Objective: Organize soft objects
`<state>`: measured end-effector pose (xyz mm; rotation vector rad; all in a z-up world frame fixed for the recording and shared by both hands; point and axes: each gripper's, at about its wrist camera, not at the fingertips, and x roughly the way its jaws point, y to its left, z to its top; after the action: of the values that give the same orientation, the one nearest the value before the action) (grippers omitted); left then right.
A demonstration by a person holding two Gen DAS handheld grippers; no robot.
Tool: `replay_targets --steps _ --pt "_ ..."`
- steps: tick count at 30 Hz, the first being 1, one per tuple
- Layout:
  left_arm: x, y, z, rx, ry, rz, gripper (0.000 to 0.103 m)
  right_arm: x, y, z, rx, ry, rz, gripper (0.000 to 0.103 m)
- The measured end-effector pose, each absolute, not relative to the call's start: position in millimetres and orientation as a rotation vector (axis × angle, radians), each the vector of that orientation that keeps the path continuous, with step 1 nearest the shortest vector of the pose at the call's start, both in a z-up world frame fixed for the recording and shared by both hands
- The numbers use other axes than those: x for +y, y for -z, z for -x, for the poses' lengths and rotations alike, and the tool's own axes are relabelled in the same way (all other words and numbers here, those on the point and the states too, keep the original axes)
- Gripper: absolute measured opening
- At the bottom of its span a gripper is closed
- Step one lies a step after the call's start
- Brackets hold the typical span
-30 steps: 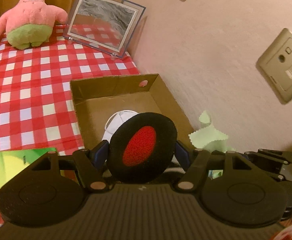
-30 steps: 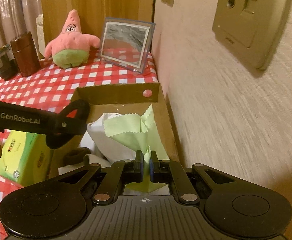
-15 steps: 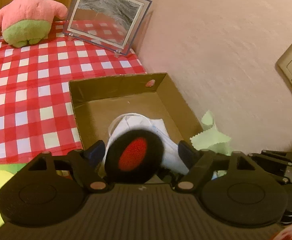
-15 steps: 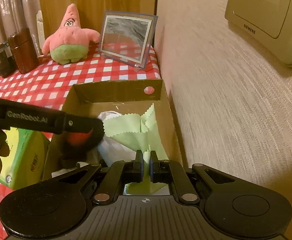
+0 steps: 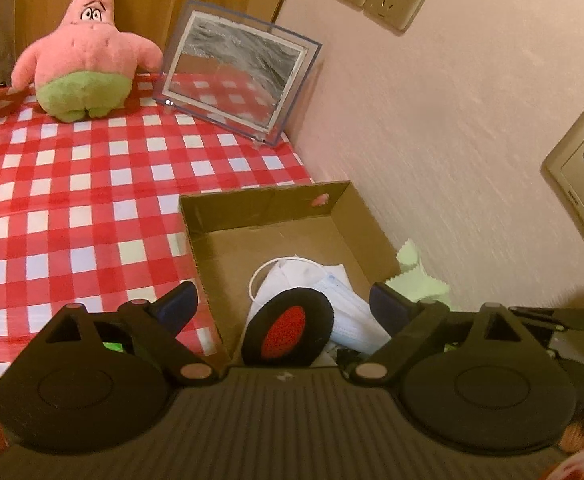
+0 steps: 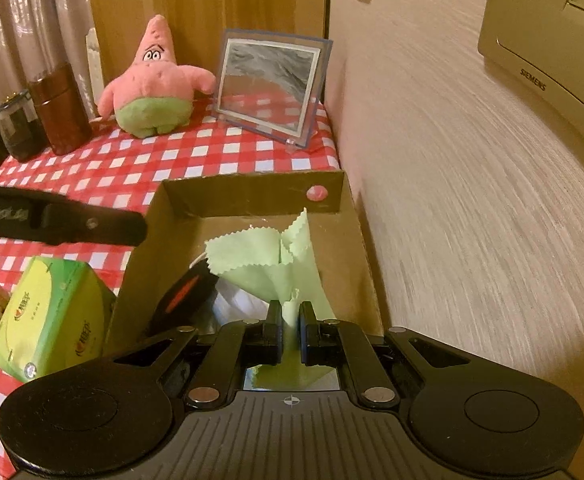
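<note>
A cardboard box [image 5: 219,212] [image 6: 247,192] sits on the checked tablecloth against the wall. Inside it lie a white face mask [image 5: 312,280] and a black round pad with a red centre [image 5: 287,332] [image 6: 185,294], which leans on the mask. My left gripper [image 5: 283,304] hangs over the box's near end, its jaws opening wide, and the pad sits free between and below them, touching neither. My right gripper [image 6: 290,312] is shut on a light green cloth [image 6: 267,256] [image 5: 416,276], which fans out above the box.
A pink star plush [image 5: 83,60] [image 6: 151,84] and a framed picture [image 5: 239,68] [image 6: 271,80] stand at the back. A green tissue pack [image 6: 51,312] lies left of the box. Two dark jars [image 6: 51,108] stand at the far left. The wall [image 6: 452,200] with sockets runs along the right.
My left gripper opened and let go of the black and red pad, which dropped into the box onto the mask. The left gripper then drew back. The right gripper kept its hold on the green cloth.
</note>
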<state>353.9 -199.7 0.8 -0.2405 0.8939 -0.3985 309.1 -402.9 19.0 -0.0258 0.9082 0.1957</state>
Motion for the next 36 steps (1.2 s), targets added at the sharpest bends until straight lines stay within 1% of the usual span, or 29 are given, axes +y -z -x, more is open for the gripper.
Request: replay_targets --steps 2,3,4,5,14,22,24,29,31,36 --pt "-197 -4 -350 0.876 0.398 0.236 0.092 -403 -20 -309 0.903 -0.204 0.011 0.014" --pt "-196 -5 -348 0.868 0.394 0.231 0.093 -403 -21 -308 0.897 -0.201 0.014 0.029" --pt "-195 -7 -346 0.861 0.391 0.225 0.093 -402 -22 -307 0.887 -0.201 0.018 0.051" --pt "-194 -8 -344 0.852 0.391 0.218 0.094 -403 -22 -305 0.880 -0.203 0.016 0.055" --pt "-185 -16 -323 0.832 0.384 0.162 0.098 -400 -30 -286 0.874 -0.187 0.018 0.056" --pt "-179 -30 -290 0.810 0.365 0.119 0.100 -394 -47 -249 0.859 -0.170 0.025 0.056" --pt "-177 -35 -280 0.802 0.359 0.116 0.103 -393 -52 -240 0.855 -0.164 0.021 0.056" --pt "-169 -45 -254 0.793 0.332 0.128 0.103 -394 -63 -215 0.859 -0.145 0.003 0.056" --pt "-166 -47 -243 0.792 0.327 0.134 0.103 -392 -66 -204 0.863 -0.139 0.001 0.063" --pt "-159 -47 -217 0.805 0.328 0.140 0.103 -389 -71 -176 0.873 -0.134 -0.025 0.071"
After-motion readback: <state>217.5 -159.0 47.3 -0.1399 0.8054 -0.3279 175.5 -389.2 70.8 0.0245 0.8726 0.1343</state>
